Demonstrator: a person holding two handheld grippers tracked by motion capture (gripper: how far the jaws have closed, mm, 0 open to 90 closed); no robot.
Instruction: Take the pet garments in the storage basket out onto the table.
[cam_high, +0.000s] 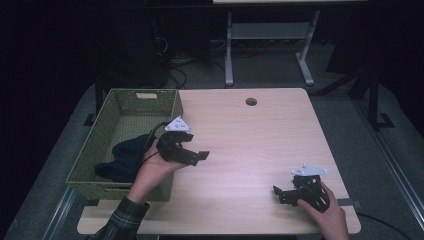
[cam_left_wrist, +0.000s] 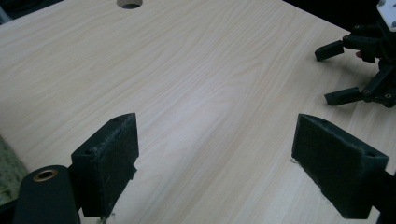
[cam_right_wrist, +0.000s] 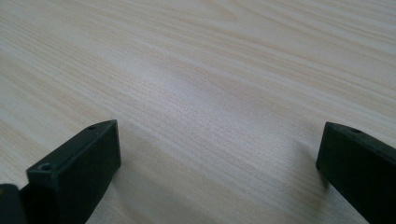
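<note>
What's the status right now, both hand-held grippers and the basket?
Left hand-held gripper open, holding nothing, by the green basket. Right hand-held gripper open, empty, low over the table. Dark cloth lies in the basket. Nothing between them.

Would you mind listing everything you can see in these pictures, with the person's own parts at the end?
table: one, light wood, centre of the high view
hole: one, round, near the table's far edge
basket: one, green woven, on the table's left side
cloth: one, dark, lying inside the basket; kind cannot be told
desk frame: one, white legs, on the floor beyond the table
left hand: one, plaid sleeve, by the basket's right wall
right hand: one, at the table's near right
left gripper: one, black, fingers wide apart, empty
right gripper: one, black, fingers wide apart, empty
</note>
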